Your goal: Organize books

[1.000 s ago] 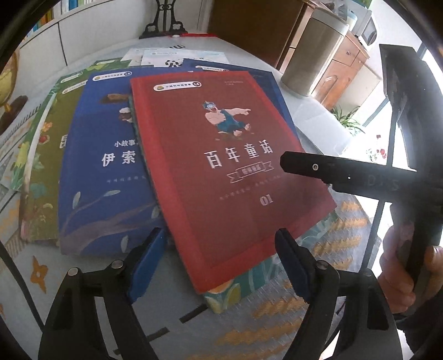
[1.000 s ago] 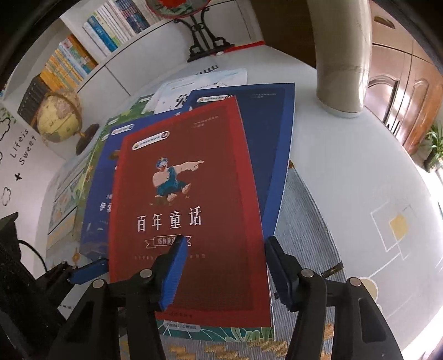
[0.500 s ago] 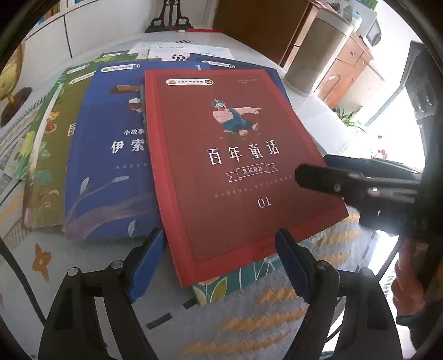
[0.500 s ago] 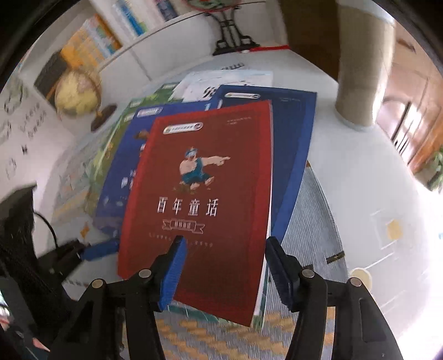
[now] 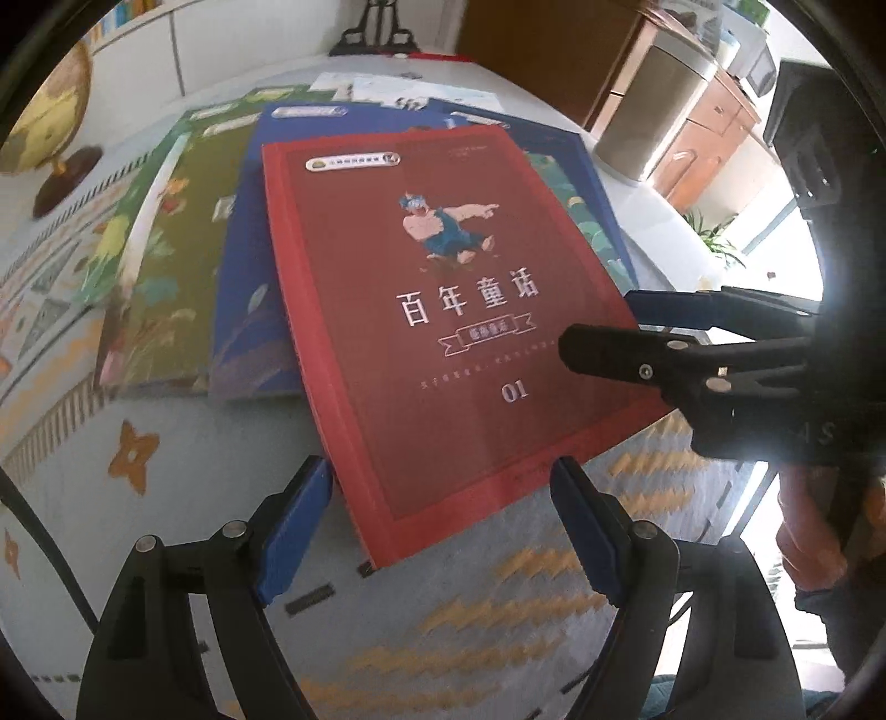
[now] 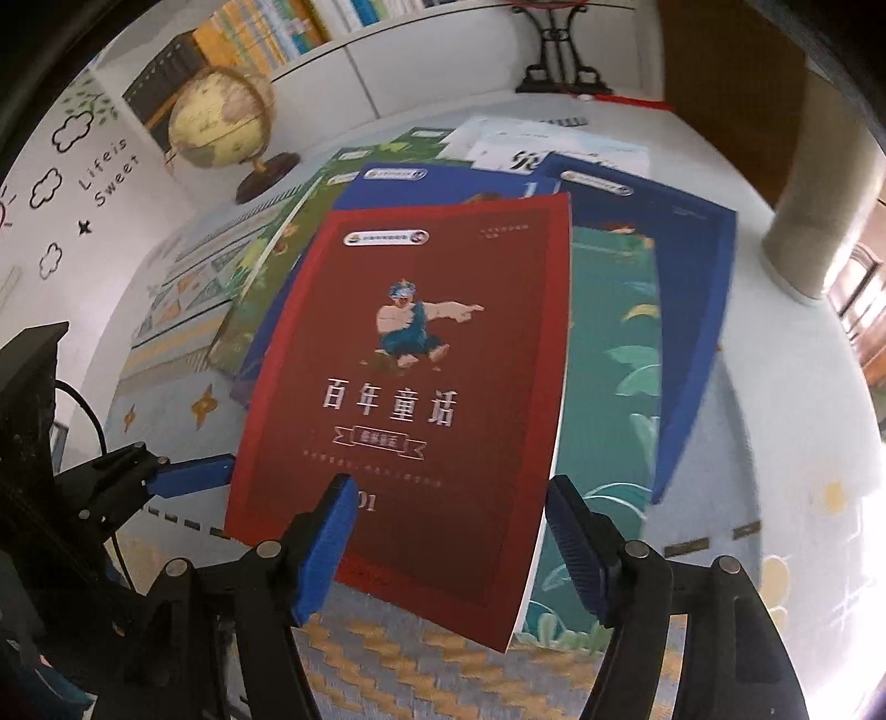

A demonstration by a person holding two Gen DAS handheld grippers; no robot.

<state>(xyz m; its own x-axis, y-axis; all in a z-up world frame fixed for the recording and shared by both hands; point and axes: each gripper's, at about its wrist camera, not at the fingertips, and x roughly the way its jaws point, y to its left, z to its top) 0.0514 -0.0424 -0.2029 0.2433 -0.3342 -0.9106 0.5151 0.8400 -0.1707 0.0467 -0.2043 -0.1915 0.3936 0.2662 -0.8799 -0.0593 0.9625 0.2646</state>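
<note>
The counter [image 6: 775, 443] carries a loose fan of thin books: a green one [image 5: 166, 266] farthest toward the left edge, a blue one [image 5: 249, 310] overlapping it, a teal one [image 6: 609, 387] and a darker blue one [image 6: 698, 310] toward the right. The red book [image 5: 432, 332] lies on top of them all, its near corner jutting over the woven mat [image 5: 498, 609] at the near edge.

The right tongs [image 6: 451, 487] have just been opening. The red book's near right edge sits between their fingers, but the gap is far wider than the book, so nothing is gripped. The left tongs [image 5: 443, 476] stand wide apart and empty, just off the book's near left corner.

The likely trouble is the fan itself. The covers look slick and are stacked askew, so a push on the red book from one side alone could skew it further or drag the books beneath along with it. A bite that goes too deep at the edge could also take in the teal book underneath.

The counter is pale, with printed stars and dashes. Behind it runs a white cabinet with a bookshelf [image 6: 266, 33] above. A tall bin [image 5: 648, 122] stands by the far right corner, a globe [image 6: 221, 119] at the far left, and a black stand [image 6: 559, 55] at the far edge.
</note>
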